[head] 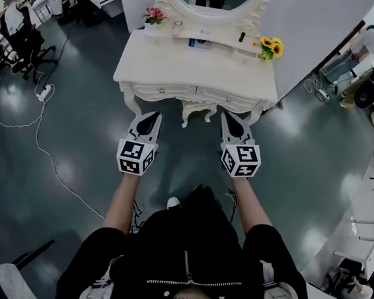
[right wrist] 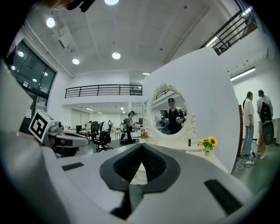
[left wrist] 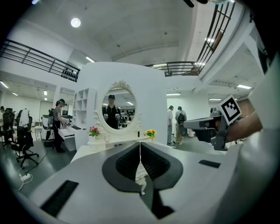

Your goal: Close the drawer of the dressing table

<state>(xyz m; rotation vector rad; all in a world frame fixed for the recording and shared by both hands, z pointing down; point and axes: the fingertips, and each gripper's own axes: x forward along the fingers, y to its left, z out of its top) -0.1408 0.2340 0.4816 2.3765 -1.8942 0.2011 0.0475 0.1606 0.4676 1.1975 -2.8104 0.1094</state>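
In the head view, the white dressing table (head: 195, 70) stood ahead. The left gripper (head: 153, 115) and right gripper (head: 228, 116) were both held short of its front edge, touching nothing. The drawer fronts (head: 165, 91) under the worktop looked roughly flush from above. Whether one stood out, or what lay inside, could not be told. A small pot of pink flowers (head: 154, 16) sat at the worktop's back left, and sunflowers (head: 271, 48) sat at the back right.

In the left gripper view, the left gripper (left wrist: 140, 145) had its jaws together tip to tip, empty, aimed at the table below the mirror (left wrist: 119, 105).

In the right gripper view, the right gripper (right wrist: 142, 148) was likewise fully closed on nothing, with the mirror (right wrist: 171, 111) and sunflowers (right wrist: 208, 142) beyond it.

The push would probably go best with the closed tips set square on the middle of the front. A straight, gentle drive would keep the drawer from skewing and the flower pots from shaking.
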